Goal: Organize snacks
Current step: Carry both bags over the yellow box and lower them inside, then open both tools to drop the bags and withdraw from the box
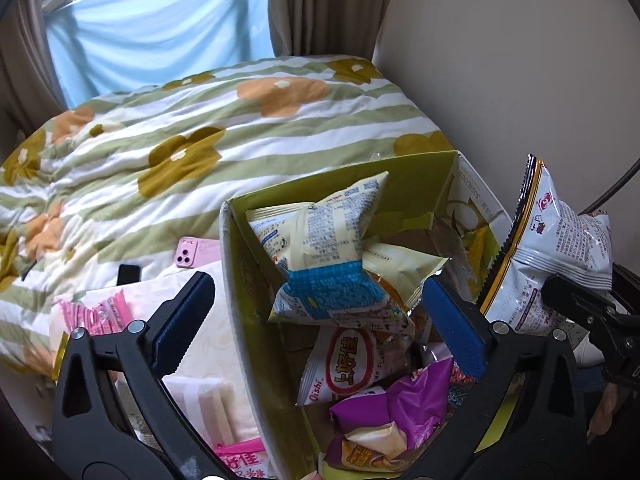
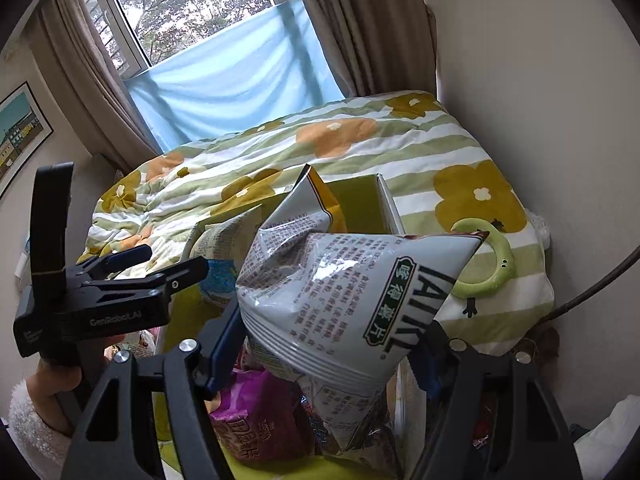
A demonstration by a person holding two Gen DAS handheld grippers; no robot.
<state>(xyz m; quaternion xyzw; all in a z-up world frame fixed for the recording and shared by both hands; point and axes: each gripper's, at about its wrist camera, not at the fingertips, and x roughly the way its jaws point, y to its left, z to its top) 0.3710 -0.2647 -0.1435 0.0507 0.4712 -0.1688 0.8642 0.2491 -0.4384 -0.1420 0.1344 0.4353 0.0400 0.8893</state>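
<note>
Right wrist view: snacks going into the green box.
Nearest, the right gripper (image 2: 328, 356) has its fingers clamped on a silver chip bag (image 2: 340, 292) above the green box (image 1: 248, 280); the left gripper (image 1: 320, 320) hangs spread and empty over a blue-and-cream packet (image 1: 328, 248) inside it, with the floral bed (image 1: 200, 140) beyond.

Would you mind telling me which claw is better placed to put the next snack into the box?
Right. The right claw already grips the white chip bag just above the green box, whereas the left claw hangs open and empty over it.
</note>
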